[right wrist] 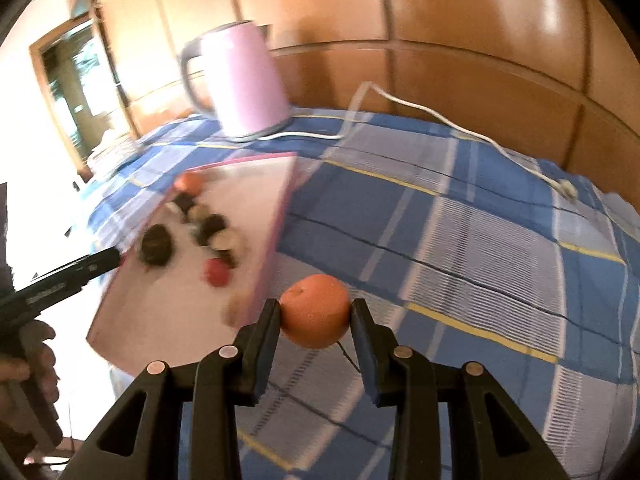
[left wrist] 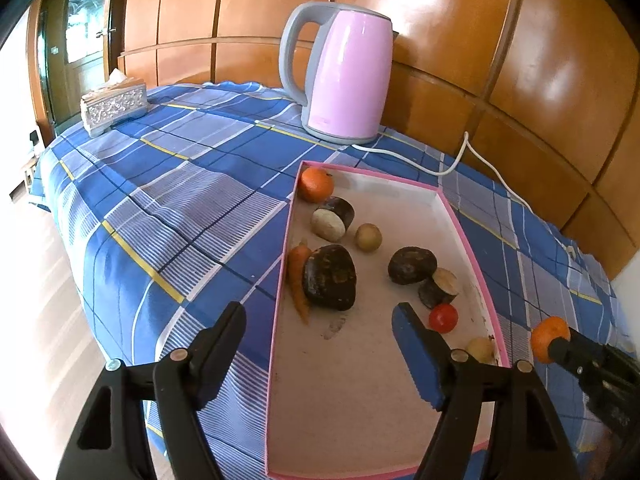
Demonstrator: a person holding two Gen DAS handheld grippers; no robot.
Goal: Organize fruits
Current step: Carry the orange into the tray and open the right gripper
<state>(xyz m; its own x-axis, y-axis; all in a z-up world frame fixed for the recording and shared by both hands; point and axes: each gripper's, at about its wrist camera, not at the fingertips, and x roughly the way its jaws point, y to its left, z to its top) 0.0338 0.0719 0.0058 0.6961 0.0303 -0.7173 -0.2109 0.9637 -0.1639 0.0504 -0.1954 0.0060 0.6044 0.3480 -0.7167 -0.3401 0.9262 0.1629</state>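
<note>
In the left wrist view, the left claw [left wrist: 320,320] is seen with its fingers spread wide apart and nothing between them, poised above the near part of a shallow pink-edged tray [left wrist: 468,240] that lies on the worktop, which is covered by a blue checked cloth [left wrist: 160,184]. Inside the tray, an orange [left wrist: 316,184] is lodged in the far left corner, a carrot [left wrist: 298,280] is laid along the left wall, several dark cut pieces [left wrist: 330,276] are scattered through the middle, and a small red tomato [left wrist: 443,318] is placed near the right wall. A pink kettle [left wrist: 348,76] is stood beyond the tray's far edge, and a tissue box [left wrist: 114,106] is set well to the left of the tray. Just outside the tray's right wall, a second orange [left wrist: 548,338] is held by the right claw [left wrist: 554,348]. In the right wrist view, much blurred on its left side, the right claw [right wrist: 316,314] is shown clamped on that orange [right wrist: 315,310], which is gripped from both sides and carried clear of the cloth [right wrist: 460,240], just to the right of the tray [right wrist: 276,220]. The kettle [right wrist: 248,84] is visible beyond the tray, with its white cord [right wrist: 472,134] trailed across the cloth to the tray's right.
</note>
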